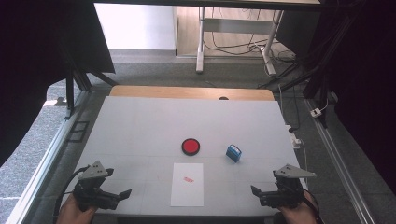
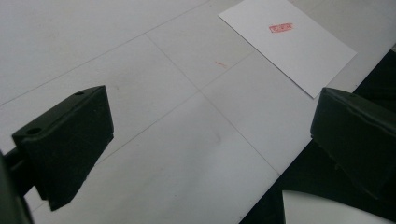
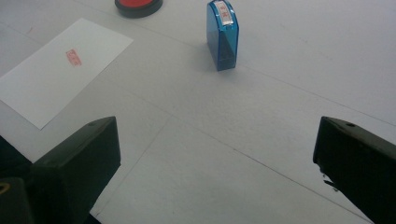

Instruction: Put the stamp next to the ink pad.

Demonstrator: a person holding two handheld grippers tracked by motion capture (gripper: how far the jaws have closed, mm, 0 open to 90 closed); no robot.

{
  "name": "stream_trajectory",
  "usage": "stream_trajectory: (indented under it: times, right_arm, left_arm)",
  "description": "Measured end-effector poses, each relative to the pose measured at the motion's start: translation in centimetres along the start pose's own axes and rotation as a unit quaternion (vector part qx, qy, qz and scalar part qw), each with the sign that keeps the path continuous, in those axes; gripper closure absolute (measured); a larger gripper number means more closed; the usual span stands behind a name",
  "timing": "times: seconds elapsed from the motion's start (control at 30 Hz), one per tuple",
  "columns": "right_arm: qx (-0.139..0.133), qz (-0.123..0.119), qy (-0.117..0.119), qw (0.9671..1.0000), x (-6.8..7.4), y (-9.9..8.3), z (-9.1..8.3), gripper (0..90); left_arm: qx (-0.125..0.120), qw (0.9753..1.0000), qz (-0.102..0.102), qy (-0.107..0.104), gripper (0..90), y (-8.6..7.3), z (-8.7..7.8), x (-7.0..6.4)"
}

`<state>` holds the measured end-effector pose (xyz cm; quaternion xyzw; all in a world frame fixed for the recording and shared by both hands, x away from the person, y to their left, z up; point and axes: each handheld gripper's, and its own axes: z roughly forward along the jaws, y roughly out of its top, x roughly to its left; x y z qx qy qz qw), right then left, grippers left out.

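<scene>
A white sheet of paper (image 1: 187,184) (image 2: 289,43) (image 3: 63,70) with a small red stamp mark (image 1: 187,178) (image 2: 280,28) (image 3: 73,58) lies near the table's front edge, between my two grippers. A blue stamp (image 1: 234,153) (image 3: 222,35) stands upright to the right of a round red ink pad (image 1: 190,146) (image 3: 138,5). My left gripper (image 1: 122,194) (image 2: 208,140) rests open at the front left with nothing between its jaws. At the front right, my right gripper (image 1: 254,191) (image 3: 215,168) is open and empty too, well short of the stamp.
The white table (image 1: 140,126) has a wooden strip (image 1: 191,92) at its far edge. Metal rails (image 1: 42,168) run along both sides, with cables and a table frame (image 1: 233,28) on the floor beyond.
</scene>
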<state>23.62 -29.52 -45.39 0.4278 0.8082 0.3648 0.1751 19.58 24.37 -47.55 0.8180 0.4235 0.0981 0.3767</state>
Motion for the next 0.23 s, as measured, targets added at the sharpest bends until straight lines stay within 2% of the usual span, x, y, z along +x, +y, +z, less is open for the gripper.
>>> stream_trajectory:
  times: [0.23]
  right_arm:
    - [0.003,0.009,-0.002,1.0,-0.18,-0.29,-0.26,1.1]
  left_arm:
    - [0.0,1.0,-0.002,-0.002,0.0,0.09,0.05,0.04]
